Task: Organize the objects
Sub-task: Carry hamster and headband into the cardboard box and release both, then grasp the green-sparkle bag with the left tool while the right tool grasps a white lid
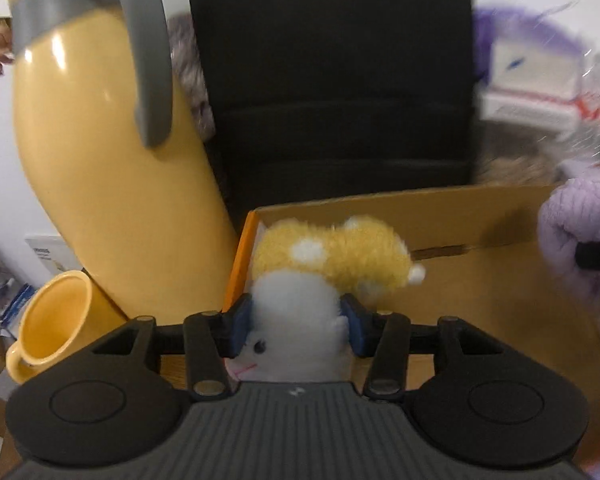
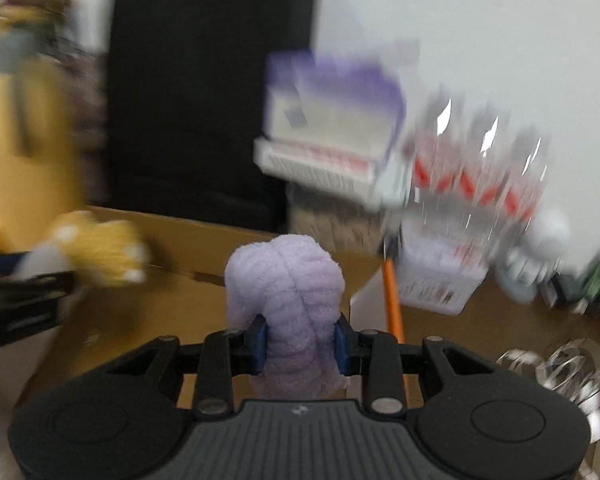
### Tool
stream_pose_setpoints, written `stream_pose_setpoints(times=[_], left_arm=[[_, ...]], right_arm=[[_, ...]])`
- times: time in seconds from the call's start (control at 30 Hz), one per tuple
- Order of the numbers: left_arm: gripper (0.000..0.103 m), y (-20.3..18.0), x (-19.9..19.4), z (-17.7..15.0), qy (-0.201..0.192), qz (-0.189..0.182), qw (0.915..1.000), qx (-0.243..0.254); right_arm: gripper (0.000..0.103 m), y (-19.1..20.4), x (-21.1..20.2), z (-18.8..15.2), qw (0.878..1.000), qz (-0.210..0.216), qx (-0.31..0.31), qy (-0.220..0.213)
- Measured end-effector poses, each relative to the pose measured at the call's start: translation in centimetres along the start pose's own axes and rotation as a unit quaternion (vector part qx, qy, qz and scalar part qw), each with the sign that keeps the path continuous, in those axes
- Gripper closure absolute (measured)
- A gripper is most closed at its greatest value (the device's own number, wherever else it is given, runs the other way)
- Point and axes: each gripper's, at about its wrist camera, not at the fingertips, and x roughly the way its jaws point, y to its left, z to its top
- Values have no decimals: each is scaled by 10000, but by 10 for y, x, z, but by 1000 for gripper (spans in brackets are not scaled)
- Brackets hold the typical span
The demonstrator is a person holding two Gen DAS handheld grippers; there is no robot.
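Observation:
My left gripper (image 1: 298, 326) is shut on a yellow-and-white plush toy (image 1: 324, 256), held at the near left corner of an open cardboard box (image 1: 440, 208). My right gripper (image 2: 300, 340) is shut on a lilac fuzzy plush (image 2: 286, 276), held over the same box (image 2: 160, 292). The lilac plush also shows at the right edge of the left wrist view (image 1: 576, 232). The yellow plush and the left gripper show at the left of the right wrist view (image 2: 100, 252). The right wrist view is motion-blurred.
A tall yellow jug with a grey handle (image 1: 100, 152) and a yellow mug (image 1: 56, 320) stand left of the box. A black chair back (image 1: 332, 80) is behind. A purple-and-white box (image 2: 332, 128), clear packaging (image 2: 472, 184) and silver ribbon (image 2: 560, 372) lie to the right.

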Motion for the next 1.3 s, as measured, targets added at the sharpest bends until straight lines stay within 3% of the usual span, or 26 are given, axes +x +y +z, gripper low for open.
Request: stream_pose_setpoints(times=[0.1,0.13,0.2,0.23,0.33,0.4,0.47,0.53,0.63,0.73,0.77,0.83,0.9,1.03,1.1,1.17,1.3], left_arm=[[45,-2,20,-10,188,-239,9993,234],[40,-3,20,-9,186,-315,9991,226],[24,-1,19,-7,98,-613,9980,149],[24,-3,19,-9,78,-655,9975,261],[22,-4,16,-8,49,-730,9969,302],[6,1,6,-8,-45,-841,9961,271],[4,5,-18,-6,-276,-985,9940,381],[2,9,-52,-3,-615,-900,9927,517],[0,23,-109,-3,-1017,-847,9898,526],[0,41,-173,-19,-1454,-954,9842,325],[0,48,-193,-32,-1603,-1025,9814,255],[0,62,-233,-71,-1824,-1118,9767,198],[0,71,-265,-121,-2041,-1310,9700,172],[0,79,-303,-213,-1729,-1777,9688,-29],[0,83,-320,-255,-1626,-1481,9755,-90],[0,88,-335,-287,-1512,-1171,9814,-191],[0,93,-356,-310,-1427,-1268,9811,-303]], right_arm=[[50,-4,43,-6,9989,-340,49,320],[55,-4,53,-10,9984,-376,-21,418],[40,1,55,-11,9981,-341,-165,487],[33,4,53,-13,9980,-337,-226,479],[32,7,53,-16,9969,-434,-263,608],[31,0,50,-13,9983,-266,-49,523],[28,-9,42,-9,9981,-71,352,507],[28,-14,24,-6,9968,11,671,427],[28,-12,-25,-1,9975,58,705,-38],[19,-8,-93,-11,9956,153,647,-657],[11,-7,-120,-24,9938,274,601,-889],[3,-6,-169,-62,9884,570,581,-1280],[1,-2,-215,-117,9810,833,618,-1639],[0,17,-288,-226,9780,811,518,-1852],[0,26,-316,-279,9804,679,573,-1756],[0,33,-341,-330,9784,855,779,-1710],[0,42,-379,-400,9657,884,1220,-2115]])
